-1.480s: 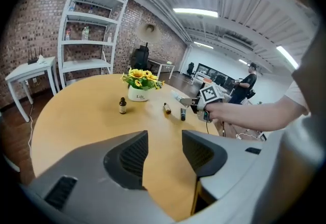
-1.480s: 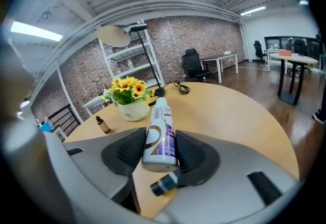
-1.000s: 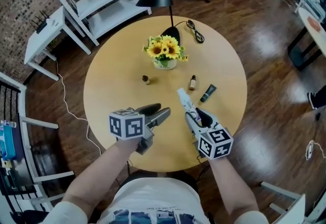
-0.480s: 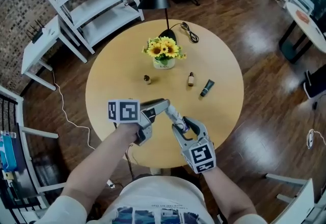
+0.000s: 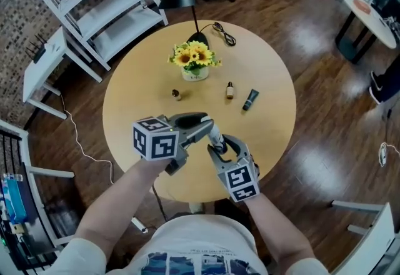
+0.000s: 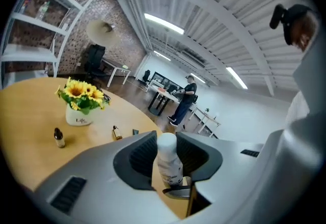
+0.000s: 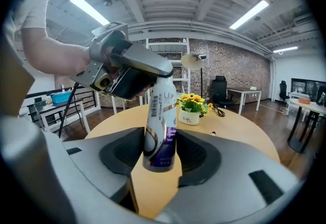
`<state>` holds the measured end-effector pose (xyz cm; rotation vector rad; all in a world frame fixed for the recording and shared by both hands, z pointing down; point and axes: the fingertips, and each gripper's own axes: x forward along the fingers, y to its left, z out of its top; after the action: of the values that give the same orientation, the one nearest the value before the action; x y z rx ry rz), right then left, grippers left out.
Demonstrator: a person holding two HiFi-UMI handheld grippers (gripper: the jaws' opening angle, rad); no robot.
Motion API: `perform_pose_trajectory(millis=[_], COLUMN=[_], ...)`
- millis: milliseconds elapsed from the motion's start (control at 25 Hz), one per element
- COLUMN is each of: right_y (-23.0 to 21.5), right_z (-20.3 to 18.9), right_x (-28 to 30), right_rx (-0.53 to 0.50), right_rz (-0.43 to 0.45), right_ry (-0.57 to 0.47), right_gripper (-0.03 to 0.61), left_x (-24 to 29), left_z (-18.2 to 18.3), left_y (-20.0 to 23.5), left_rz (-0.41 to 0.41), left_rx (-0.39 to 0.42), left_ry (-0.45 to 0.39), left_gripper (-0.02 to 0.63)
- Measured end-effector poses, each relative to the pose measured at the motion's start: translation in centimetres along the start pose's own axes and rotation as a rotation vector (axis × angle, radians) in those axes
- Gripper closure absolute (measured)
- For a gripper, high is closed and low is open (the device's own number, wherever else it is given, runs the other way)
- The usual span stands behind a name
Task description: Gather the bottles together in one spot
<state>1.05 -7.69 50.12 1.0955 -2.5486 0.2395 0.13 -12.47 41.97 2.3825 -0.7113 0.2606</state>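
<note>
Bottle [image 7: 162,116], white with a purple band and a barcode, stood tilted. My left gripper [image 6: 167,154] had just been closing, clamped on its cap. My right gripper [image 7: 160,156] had just been opening, slack around its base.

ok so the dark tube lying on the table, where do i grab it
Pinch the dark tube across its middle from straight above: it lies flat on the table, narrow sides exposed. The amber bottle stands close on its left, so probably favour the right side.
</note>
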Motion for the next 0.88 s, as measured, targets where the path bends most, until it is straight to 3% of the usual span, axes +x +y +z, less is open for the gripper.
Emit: perform_pose_trajectory(millis=[280,520,880], right_y=[-2.0,-3.8,-5.6], right_z=[-1.2,-3.6,-5.4], right_x=[0.5,0.2,-0.2], right_rx=[0.012,0.033,0.07], right_rz=[0.003,0.02,0.052], right_ry=[0.079,0.16,0.255], right_gripper=[0.352,0.325,0.325], left_x=[0.9,1.8,3.0], left_z=[1.2,2.1,3.6], left_y=[0.2,4.6,13.3], left_rz=[0.02,0.153,0.333], left_rx=[0.184,0.318,0.345], left_ry=[0.004,-0.006,-0.04], left_gripper=[0.497,0.497,0.497])
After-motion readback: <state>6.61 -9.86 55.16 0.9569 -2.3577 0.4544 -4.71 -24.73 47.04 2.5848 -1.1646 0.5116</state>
